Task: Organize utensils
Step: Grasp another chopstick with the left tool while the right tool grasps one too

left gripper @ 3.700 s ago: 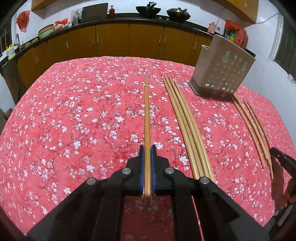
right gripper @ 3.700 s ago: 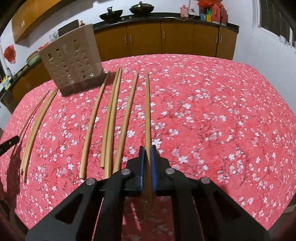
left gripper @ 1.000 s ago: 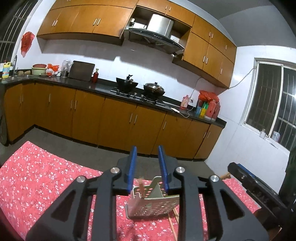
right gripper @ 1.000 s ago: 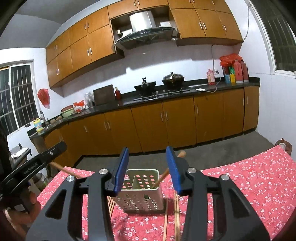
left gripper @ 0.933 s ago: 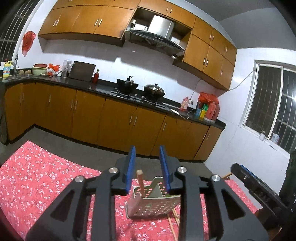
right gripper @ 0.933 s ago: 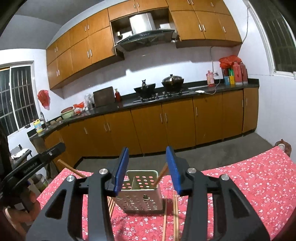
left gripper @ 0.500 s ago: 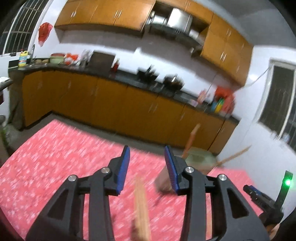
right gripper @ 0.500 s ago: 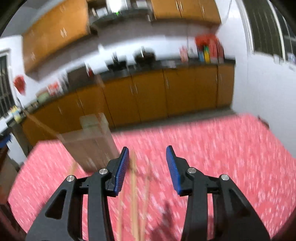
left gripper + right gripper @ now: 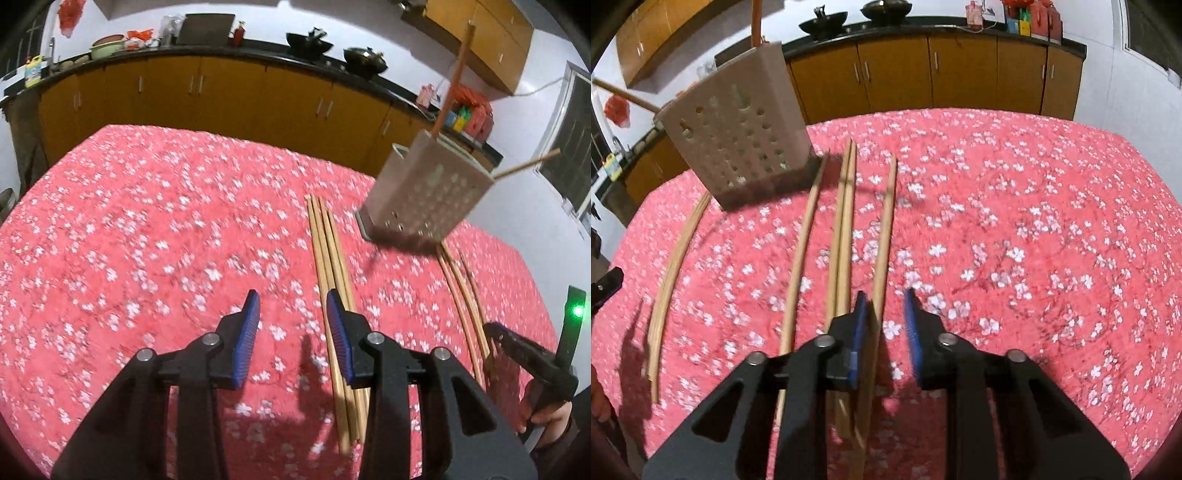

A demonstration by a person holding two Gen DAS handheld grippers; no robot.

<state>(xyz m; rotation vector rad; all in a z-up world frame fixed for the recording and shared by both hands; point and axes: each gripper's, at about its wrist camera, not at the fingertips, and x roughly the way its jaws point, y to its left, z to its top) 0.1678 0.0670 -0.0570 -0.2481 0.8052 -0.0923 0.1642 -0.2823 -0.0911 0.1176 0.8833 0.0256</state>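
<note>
A grey perforated utensil holder (image 9: pixel 424 195) stands on the red flowered tablecloth (image 9: pixel 147 229) with two chopsticks (image 9: pixel 452 77) sticking out of it; it also shows in the right wrist view (image 9: pixel 738 144). My left gripper (image 9: pixel 291 332) is open and empty, low over the cloth, just left of a bundle of wooden chopsticks (image 9: pixel 328 258). My right gripper (image 9: pixel 884 328) is open and empty, with the rightmost of several loose chopsticks (image 9: pixel 884 236) running down past its left pad.
More chopsticks lie right of the holder (image 9: pixel 461 288), seen at far left in the right wrist view (image 9: pixel 672 266). The other gripper (image 9: pixel 528 354) shows at the lower right of the left wrist view. Kitchen cabinets (image 9: pixel 923 74) stand beyond the table.
Both grippers, shut on chopsticks 3.7 s ago, opened over the holder and left them in it. Both have since swung down to the chopsticks on the cloth.
</note>
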